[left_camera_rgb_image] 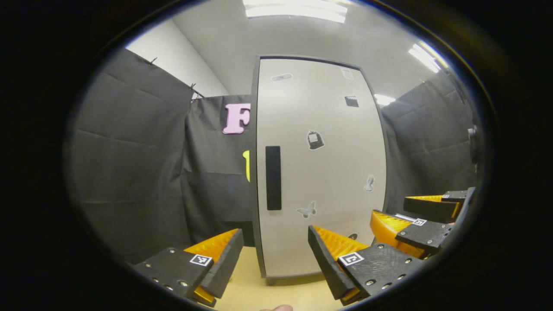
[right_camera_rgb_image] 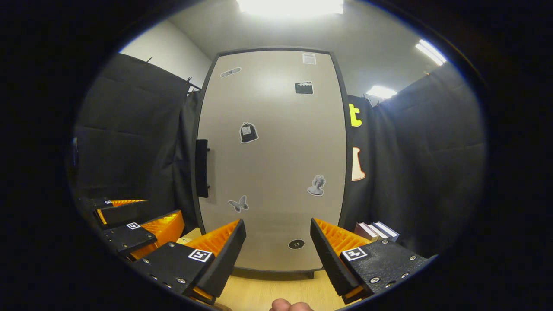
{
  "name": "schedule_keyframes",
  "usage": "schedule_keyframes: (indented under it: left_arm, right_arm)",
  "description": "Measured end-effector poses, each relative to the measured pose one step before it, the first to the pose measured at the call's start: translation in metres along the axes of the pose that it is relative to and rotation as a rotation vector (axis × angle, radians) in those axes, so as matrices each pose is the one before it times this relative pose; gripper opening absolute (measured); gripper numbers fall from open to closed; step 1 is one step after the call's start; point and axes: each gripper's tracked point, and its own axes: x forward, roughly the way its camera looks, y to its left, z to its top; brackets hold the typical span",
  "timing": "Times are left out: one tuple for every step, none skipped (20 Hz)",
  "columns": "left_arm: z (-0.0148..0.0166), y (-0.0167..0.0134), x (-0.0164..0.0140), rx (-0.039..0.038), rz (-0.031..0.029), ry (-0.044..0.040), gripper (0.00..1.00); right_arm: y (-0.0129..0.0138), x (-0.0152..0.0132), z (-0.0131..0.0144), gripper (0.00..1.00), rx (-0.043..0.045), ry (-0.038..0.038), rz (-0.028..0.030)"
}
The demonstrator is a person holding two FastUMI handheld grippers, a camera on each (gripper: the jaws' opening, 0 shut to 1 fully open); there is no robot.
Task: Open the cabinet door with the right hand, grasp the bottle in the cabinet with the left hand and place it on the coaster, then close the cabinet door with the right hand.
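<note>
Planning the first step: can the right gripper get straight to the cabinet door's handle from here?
Probably yes: the right gripper is open facing the shut door, and nothing stands before the handle at its left edge.

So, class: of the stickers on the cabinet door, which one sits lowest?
The small round dark sticker near the bottom edge of the cabinet door. The butterfly sticker and the bust sticker sit higher, and the others higher still.

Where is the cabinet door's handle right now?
The black handle runs vertically along the closed cabinet door's left edge at mid-height, left of the butterfly sticker; the right gripper view shows it edge-on there.
</note>
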Motion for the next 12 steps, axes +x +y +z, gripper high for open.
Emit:
schedule_keyframes:
  left_arm:
    - [-0.00079,0.00246,-0.00006,-0.00087,0.00332,0.00194,0.92]
    - [-0.00088,0.0024,0.00005,0.00001,0.00355,0.00089,0.9]
    - [0.00002,0.00222,-0.00084,0.00304,0.00338,0.00159,0.9]
    - [-0.00196,0.00258,-0.00083,0.00426,0.00206,0.00238,0.89]
    - [-0.00122,0.00226,-0.00096,0.00453,0.00387,0.00342,0.89]
    - [-0.00249,0.00231,-0.0003,0.00228,0.00249,0.00518,0.89]
    - [-0.0011,0.00293,-0.00194,-0.0027,0.0022,0.00277,0.89]
    - [-0.00128,0.00386,-0.00275,-0.00144,0.00477,0.00351,0.9]
    - [-0.00119,0.00331,-0.00199,-0.00197,0.00351,0.00066,0.9]
    - [-0.00101,0.00409,-0.00224,-0.00034,0.00703,0.00065,0.89]
    - [-0.00081,0.0059,-0.00379,0.00023,0.00668,0.00036,0.89]
    - [-0.0015,0.00331,-0.00364,-0.00057,0.00575,0.00249,0.89]
  right_arm:
    - [0.00054,0.00242,-0.00061,0.93,0.00002,0.003,0.00019]
    - [0.00075,0.00274,0.00031,0.93,0.00169,0.00188,0.00139]
    - [0.00139,0.00308,0.00032,0.93,0.00152,0.00011,0.00234]
    - [0.0011,0.00301,0.00058,0.93,-0.00187,0.00075,0.00228]
    - [0.00076,0.0033,-0.00027,0.93,-0.00511,0.00108,0.00072]
    - [0.00153,0.0041,0.00066,0.93,-0.00387,0.00046,0.00204]
    - [0.00312,0.00381,0.00129,0.93,0.00014,-0.00231,0.00685]
    - [0.00334,0.00446,0.00238,0.93,-0.00063,-0.00214,0.00736]
    - [0.00361,0.00407,0.00197,0.93,-0.00008,-0.00221,0.00735]
    - [0.00495,0.00439,0.00293,0.93,0.00031,-0.00307,0.00912]
    - [0.0062,0.00504,0.00265,0.93,0.00047,-0.00346,0.01358]
    - [0.00725,0.00497,0.00279,0.93,-0.00093,-0.00336,0.01648]
